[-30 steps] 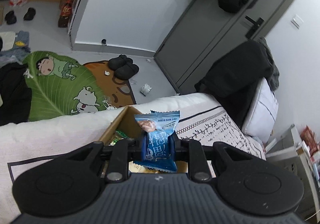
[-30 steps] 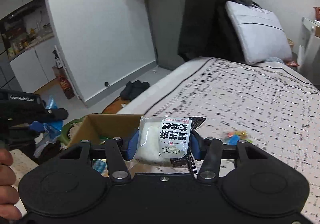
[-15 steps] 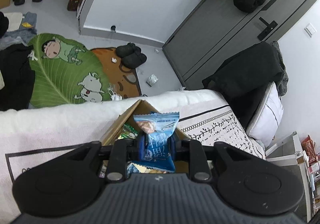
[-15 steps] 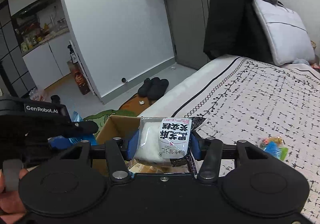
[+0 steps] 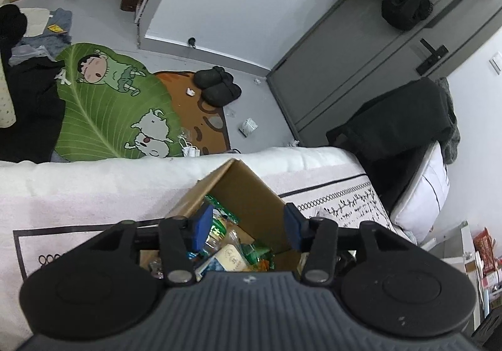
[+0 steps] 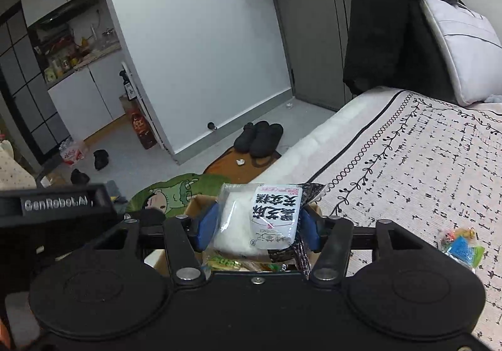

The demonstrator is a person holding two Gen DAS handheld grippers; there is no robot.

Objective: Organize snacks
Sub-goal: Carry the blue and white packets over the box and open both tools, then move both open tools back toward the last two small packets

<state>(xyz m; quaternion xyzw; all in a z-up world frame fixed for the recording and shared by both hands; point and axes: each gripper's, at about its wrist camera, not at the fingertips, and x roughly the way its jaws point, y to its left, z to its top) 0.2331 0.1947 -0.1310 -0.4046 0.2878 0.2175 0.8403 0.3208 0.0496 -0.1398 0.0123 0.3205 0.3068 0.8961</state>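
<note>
- Left wrist view: the left gripper (image 5: 248, 225) hangs with its blue-padded fingers (image 5: 200, 225) spread wide and nothing between them.
- Directly below and ahead of the fingers sits an open cardboard box (image 5: 251, 191), its brown walls plain and matte, resting on the white bedspread (image 5: 94, 191) with a black printed border.
- Inside the box lies a jumble of crinkly snack packets (image 5: 232, 253), green, blue and pale; the gripper body cuts off the near part of the heap, and single packets are hard to tell apart.
- Beyond the bed edge, a leaf-shaped cartoon rug (image 5: 116, 112) lies on the grey floor beside black slippers (image 5: 216, 87).
- Right wrist view: the right gripper (image 6: 257, 222) pinches a glossy rice cake packet (image 6: 260, 219), clear film on the left, white label with black characters on the right.
- Just under the packet the cardboard box (image 6: 194, 206) shows only a rim and a few wrappers.
- To the right of the gripper, a small colourful candy bag (image 6: 461, 244) lies on the patterned bedspread (image 6: 423, 169).
- At the left, the other gripper's black housing is partly cut off.
</note>
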